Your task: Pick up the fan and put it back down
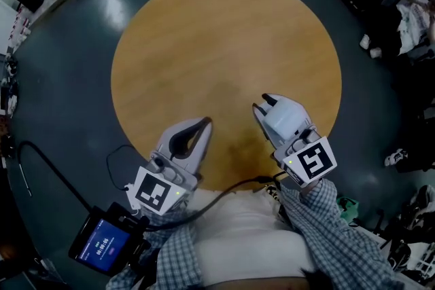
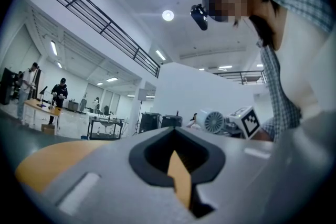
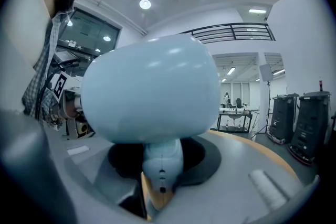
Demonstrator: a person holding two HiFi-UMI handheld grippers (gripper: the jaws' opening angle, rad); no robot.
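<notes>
**Fan held in the right fingers over the near side of the surface**

The right gripper [image 1: 266,105] reached out from the person's body over the near right part of the round wooden surface [image 1: 224,37], pointing about level and away from the person. Its fingers were clamped on the narrow neck of the pale blue fan [image 3: 151,93], just under the round head, which sat above the fingers. Whether the fan's lower end touched the surface could not be seen. The marker cube [image 1: 311,162] at the back of this gripper lay at the near edge of the surface, with a checked sleeve [image 1: 333,227] behind it.

The left gripper [image 1: 206,123] lay beside it over the near left part of the surface, also about level and angled slightly inward. Its fingers were together at the tips with nothing between them, and the wood showed through the gap behind the tips. Its own marker cube [image 1: 158,190] hung just past the near edge of the surface.
</notes>
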